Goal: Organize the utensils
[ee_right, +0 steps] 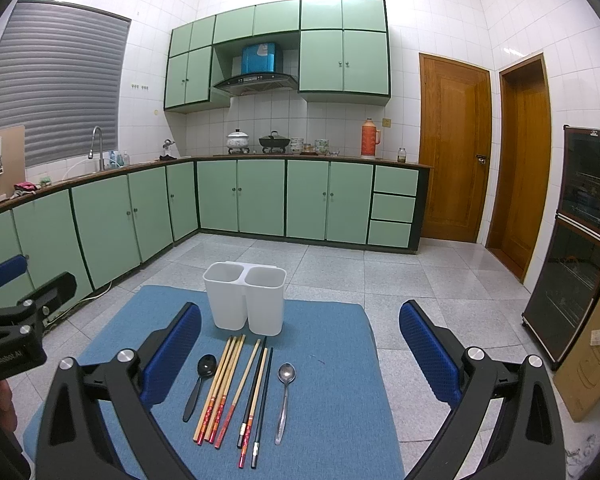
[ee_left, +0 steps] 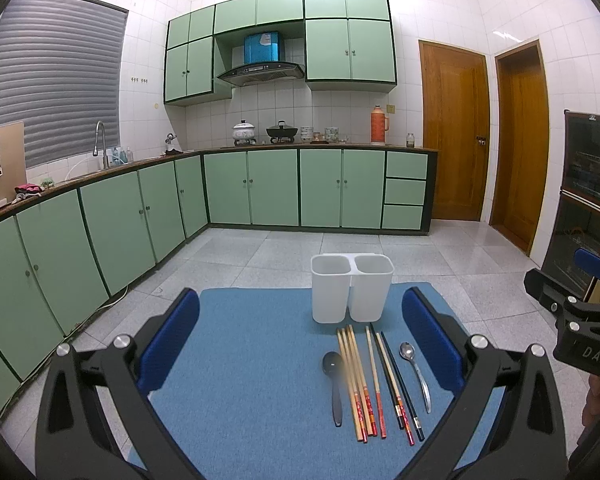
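Note:
A white two-compartment utensil holder (ee_left: 351, 288) (ee_right: 246, 298) stands upright and empty at the far side of a blue mat (ee_left: 244, 360) (ee_right: 328, 380). In front of it lie a black spoon (ee_left: 333, 384) (ee_right: 199, 382), several wooden and black chopsticks (ee_left: 374, 384) (ee_right: 236, 388) side by side, and a metal spoon (ee_left: 416, 372) (ee_right: 285, 396). My left gripper (ee_left: 300, 340) hovers open above the mat, the utensils between its blue pads and toward the right one. My right gripper (ee_right: 300, 344) is open too, over the utensils. Neither holds anything.
The mat lies on a grey tiled floor (ee_left: 260, 256). Green cabinets (ee_left: 112, 216) run along the left and back walls. A dark glass-door cabinet (ee_right: 580, 240) and a cardboard box (ee_right: 592, 360) stand at the right. Each gripper shows at the edge of the other's view.

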